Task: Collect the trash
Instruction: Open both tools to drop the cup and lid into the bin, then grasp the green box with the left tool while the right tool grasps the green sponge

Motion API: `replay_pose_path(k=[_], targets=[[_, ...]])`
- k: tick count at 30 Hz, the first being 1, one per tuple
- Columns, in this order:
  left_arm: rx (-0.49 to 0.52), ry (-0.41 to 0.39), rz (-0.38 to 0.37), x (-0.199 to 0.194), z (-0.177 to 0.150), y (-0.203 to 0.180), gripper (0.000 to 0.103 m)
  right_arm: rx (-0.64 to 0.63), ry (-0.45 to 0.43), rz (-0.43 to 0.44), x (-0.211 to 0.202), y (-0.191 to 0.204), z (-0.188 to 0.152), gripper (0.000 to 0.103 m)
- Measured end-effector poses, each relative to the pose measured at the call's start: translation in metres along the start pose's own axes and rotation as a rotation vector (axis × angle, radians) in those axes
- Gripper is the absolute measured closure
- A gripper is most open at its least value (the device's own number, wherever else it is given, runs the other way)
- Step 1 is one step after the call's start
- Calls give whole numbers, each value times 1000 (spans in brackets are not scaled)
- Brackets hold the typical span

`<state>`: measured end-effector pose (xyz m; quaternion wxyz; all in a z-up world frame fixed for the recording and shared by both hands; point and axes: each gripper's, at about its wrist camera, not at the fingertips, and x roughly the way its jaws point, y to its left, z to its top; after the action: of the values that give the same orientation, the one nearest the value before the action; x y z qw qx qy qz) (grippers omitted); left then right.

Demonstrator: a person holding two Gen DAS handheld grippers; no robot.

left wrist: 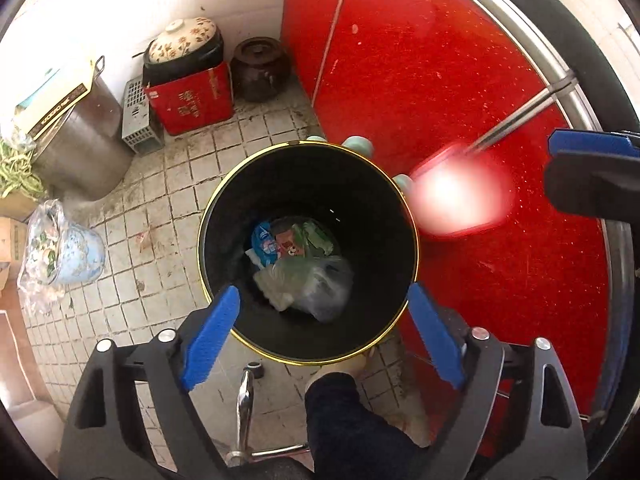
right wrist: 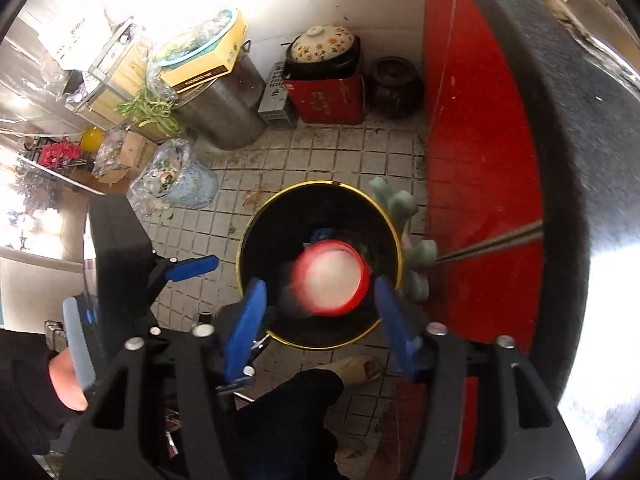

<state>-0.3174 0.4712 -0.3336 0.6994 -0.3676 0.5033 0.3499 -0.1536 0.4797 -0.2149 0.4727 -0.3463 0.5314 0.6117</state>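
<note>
We hold our right gripper (right wrist: 320, 312) over the black bin (right wrist: 256, 240), its blue jaws spread apart with a blurred red-rimmed white cup (right wrist: 328, 282) in the gap between them; the pads do not press on it, and the cup shows over the bin's open mouth. Our left gripper (left wrist: 320, 320) also points down at the bin, its jaws wide and empty, one blue pad on either side of the near gold rim. At the bottom of the bin lie a clear plastic bag (left wrist: 320, 284) and some coloured wrappers (left wrist: 280, 240). Pale green mop strips (right wrist: 404, 232) hang at the bin's far right edge on a metal handle, against a red cabinet (right wrist: 480, 160). On the tiled floor beyond stand a red box (left wrist: 192, 100) topped by a flowered pot, a dark brown jar (left wrist: 260, 68) and a steel stockpot (right wrist: 228, 108).
</note>
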Motion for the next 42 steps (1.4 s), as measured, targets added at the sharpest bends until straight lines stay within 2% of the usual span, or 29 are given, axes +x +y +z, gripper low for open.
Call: replay_pose_path(k=[4,7,10,12,14,16,19,24,26,28,32,35,37,42], targets=[[19,-33,27,-13,1,-4,17,-9,-27,1,-13,4,0,38],[76,-83,63,-37,3,-21,12,17,-73,-7,-39,0,-8,27],[161,-150,97,-68,3,-49,10,76,-163,-37,-94,-10,-33,22],[247,-205,124,-96,2,-81,9,122,-221,-71,-133,-20,-55,19],[324,-248,119,-116,2,-112,9,179,-294,-127,-176,-32,-85,16],[414,-291,87,-135,-1,-150,9,240,-354,-194,-211,-45,-119,16],[575,-329,-28,-158,-11,-221,9,385,-414,-304,-260,-71,-184,16],[886,-329,-268,-181,-47,-350,9,692,-496,-484,-325,-107,-306,16],[990,-318,-336,-187,-66,-393,9,837,-538,-540,-348,-117,-361,16],[1089,-301,-401,-192,-88,-433,9,938,-565,-578,-361,-121,-401,16],[1260,-293,-470,-201,-136,-486,9,1139,-606,-646,-374,-111,-493,16],[1333,-275,-491,-201,-159,-509,9,1239,-627,-652,-377,-102,-540,16],[1362,-260,-499,-200,-171,-521,9,1290,-644,-642,-375,-99,-568,16],[1402,-220,-498,-198,-187,-535,9,1362,-662,-605,-366,-96,-600,16]])
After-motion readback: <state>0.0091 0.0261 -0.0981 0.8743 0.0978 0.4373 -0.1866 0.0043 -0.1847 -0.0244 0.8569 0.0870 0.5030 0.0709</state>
